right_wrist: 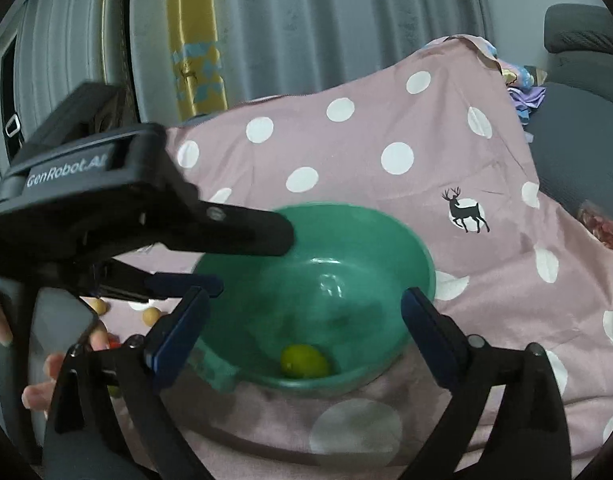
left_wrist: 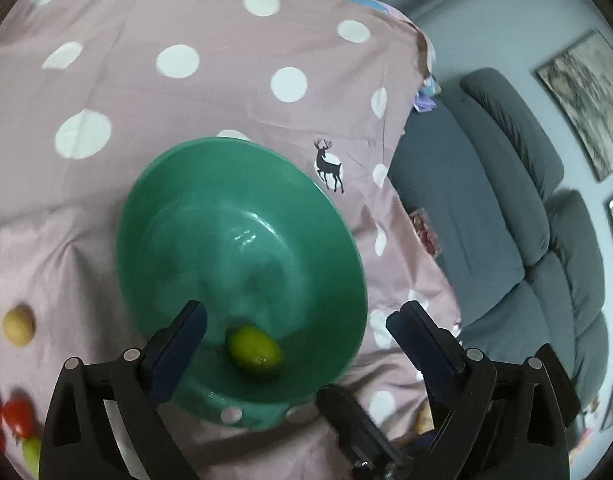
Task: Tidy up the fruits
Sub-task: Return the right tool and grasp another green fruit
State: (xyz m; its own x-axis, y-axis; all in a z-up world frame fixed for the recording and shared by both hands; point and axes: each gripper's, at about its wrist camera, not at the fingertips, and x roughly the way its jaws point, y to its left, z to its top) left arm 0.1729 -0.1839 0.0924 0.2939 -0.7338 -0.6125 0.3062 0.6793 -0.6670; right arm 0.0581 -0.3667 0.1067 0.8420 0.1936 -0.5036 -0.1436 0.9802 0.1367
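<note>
The left hand-held gripper (left_wrist: 294,316) hangs over the near rim of the green bowl (left_wrist: 210,184), its jaws wide apart with nothing between them. The right hand-held gripper (right_wrist: 306,304) is wide apart too and holds nothing. 1 green fruit (left_wrist: 255,350) lies inside the bowl, at its near side. The bowl sits on the surface (left_wrist: 186,92), under a pink cloth with white dots. Off to the left lie a tan fruit (left_wrist: 18,326) and red fruits (left_wrist: 16,414). Farther back stands a grey sofa (left_wrist: 506,220).

A pink dotted cloth (left_wrist: 210,92) carries a green bowl (left_wrist: 330,240) and loose fruits (left_wrist: 18,326).
</note>
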